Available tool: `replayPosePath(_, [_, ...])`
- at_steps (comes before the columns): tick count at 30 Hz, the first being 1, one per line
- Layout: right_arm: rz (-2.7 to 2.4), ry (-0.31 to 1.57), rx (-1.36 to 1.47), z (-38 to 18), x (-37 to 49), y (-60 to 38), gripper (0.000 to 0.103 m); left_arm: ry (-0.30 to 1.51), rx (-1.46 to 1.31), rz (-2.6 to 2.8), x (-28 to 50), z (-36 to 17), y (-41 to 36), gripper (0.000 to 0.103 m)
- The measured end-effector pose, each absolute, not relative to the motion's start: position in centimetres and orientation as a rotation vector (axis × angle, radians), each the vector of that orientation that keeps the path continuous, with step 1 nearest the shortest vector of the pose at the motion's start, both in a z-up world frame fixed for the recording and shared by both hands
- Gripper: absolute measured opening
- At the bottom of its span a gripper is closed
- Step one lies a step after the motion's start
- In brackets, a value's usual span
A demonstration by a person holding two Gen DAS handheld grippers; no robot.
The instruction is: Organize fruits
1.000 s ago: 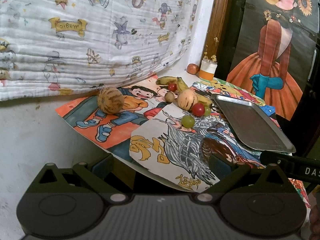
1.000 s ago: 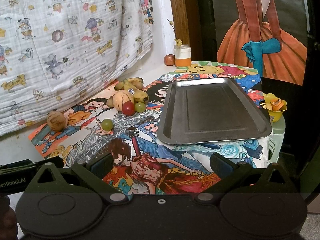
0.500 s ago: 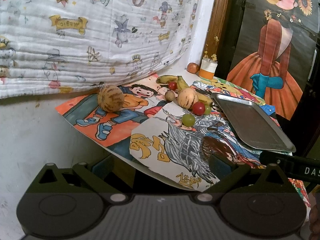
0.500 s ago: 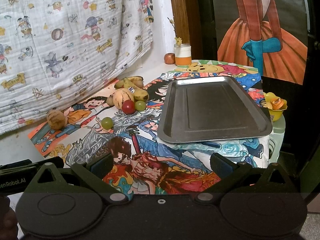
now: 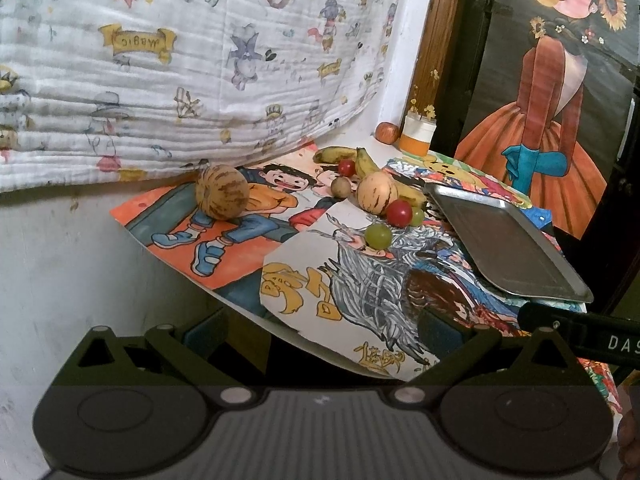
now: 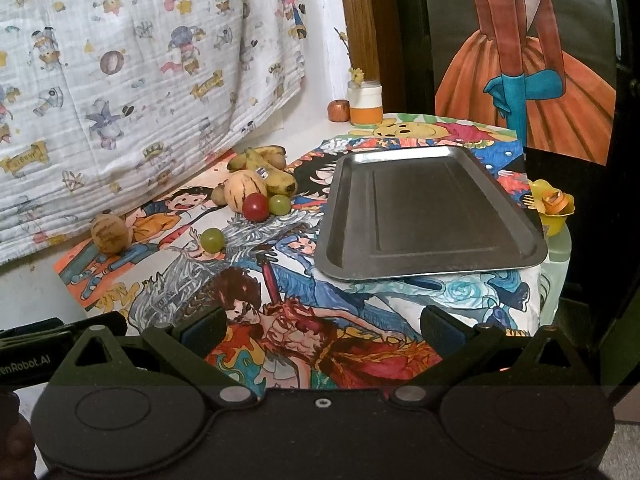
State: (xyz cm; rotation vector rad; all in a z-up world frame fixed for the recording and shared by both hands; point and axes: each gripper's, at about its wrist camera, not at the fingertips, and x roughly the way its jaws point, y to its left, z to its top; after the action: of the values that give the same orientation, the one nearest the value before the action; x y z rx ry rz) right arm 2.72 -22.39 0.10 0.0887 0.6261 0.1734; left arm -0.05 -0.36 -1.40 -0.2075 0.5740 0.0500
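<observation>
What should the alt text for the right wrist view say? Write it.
An empty metal tray sits on a table covered in cartoon drawings, with loose fruit to its left: bananas, a red cherry tomato and green grapes. The open right gripper hovers at the near edge.

Dark olive gripper (image 5: 320, 328), silver screws, blue pads (image 5: 206, 330).

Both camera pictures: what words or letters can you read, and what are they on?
"enRobot.AI", start cut off: on the left tool, seen by the right camera.
"DAS", rest cut off: on the right tool, seen by the left camera.
Yellow banner on the hanging cloth: looks like "Magic", not sure.
Yellow signs on the drawing: cannot read.
Banana sticker: too small.
</observation>
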Motion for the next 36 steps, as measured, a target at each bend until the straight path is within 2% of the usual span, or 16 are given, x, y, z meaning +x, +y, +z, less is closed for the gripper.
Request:
replayPosePath(14, [0.143, 0.678, 0.021, 0.3, 4.6, -21.8, 0.103, 0.594, -0.244, 0.046, 0.9, -1.1, 0.9, 0.103])
replayPosePath(27, [0.287, 0.702, -0.105, 2.4, 10.0, -18.7, 0.103, 0.607, -0.291, 0.118, 3.3, 0.0, 4.0, 0.103])
replayPosePath(36, [0.327, 0.701, -0.095, 2.7, 12.7, -16.0, 0.103, 0.61, -0.284, 0.175, 5.5, 0.7, 6.1, 0.103])
